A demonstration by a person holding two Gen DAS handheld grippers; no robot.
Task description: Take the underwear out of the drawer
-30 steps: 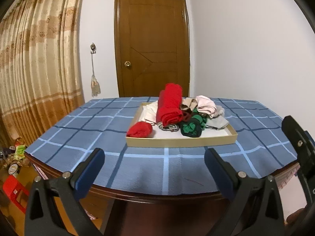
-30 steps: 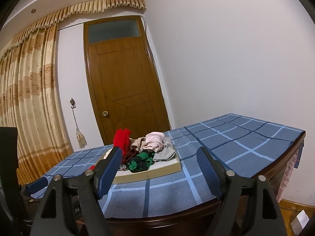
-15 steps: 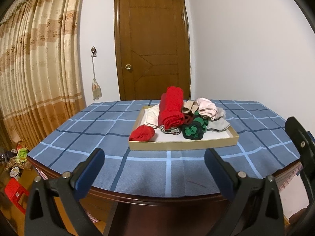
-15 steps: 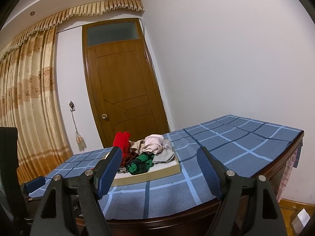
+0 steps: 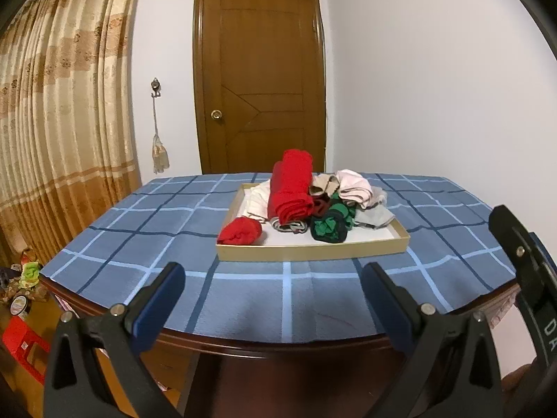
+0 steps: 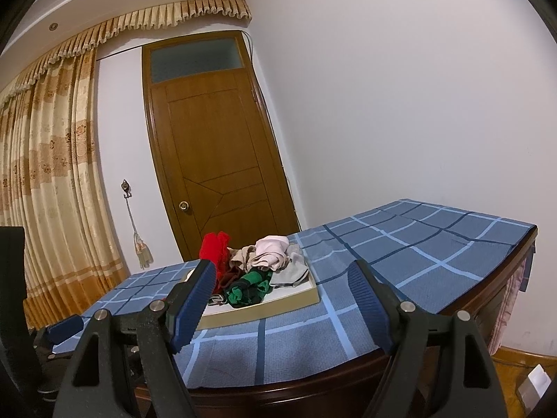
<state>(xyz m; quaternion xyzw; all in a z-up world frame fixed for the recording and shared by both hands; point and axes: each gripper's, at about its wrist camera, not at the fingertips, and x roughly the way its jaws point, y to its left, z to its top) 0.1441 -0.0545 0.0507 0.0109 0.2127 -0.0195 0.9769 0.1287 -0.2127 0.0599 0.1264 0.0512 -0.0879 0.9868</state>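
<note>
A shallow tan drawer tray sits on the blue checked tablecloth, holding a pile of rolled underwear: a long red roll, a small red roll, a green and black roll, pink and grey pieces. The tray also shows in the right wrist view. My left gripper is open and empty, in front of the table's near edge, well short of the tray. My right gripper is open and empty, also short of the tray.
A wooden door and white walls stand behind the table. A tan curtain hangs at the left. Clutter and a red stool lie on the floor at the left. The table's dark wooden edge is just below both grippers.
Both views have tilted upward a little, so the table and tray sit lower in frame. Both grippers stay open and nothing in the tray has moved.
</note>
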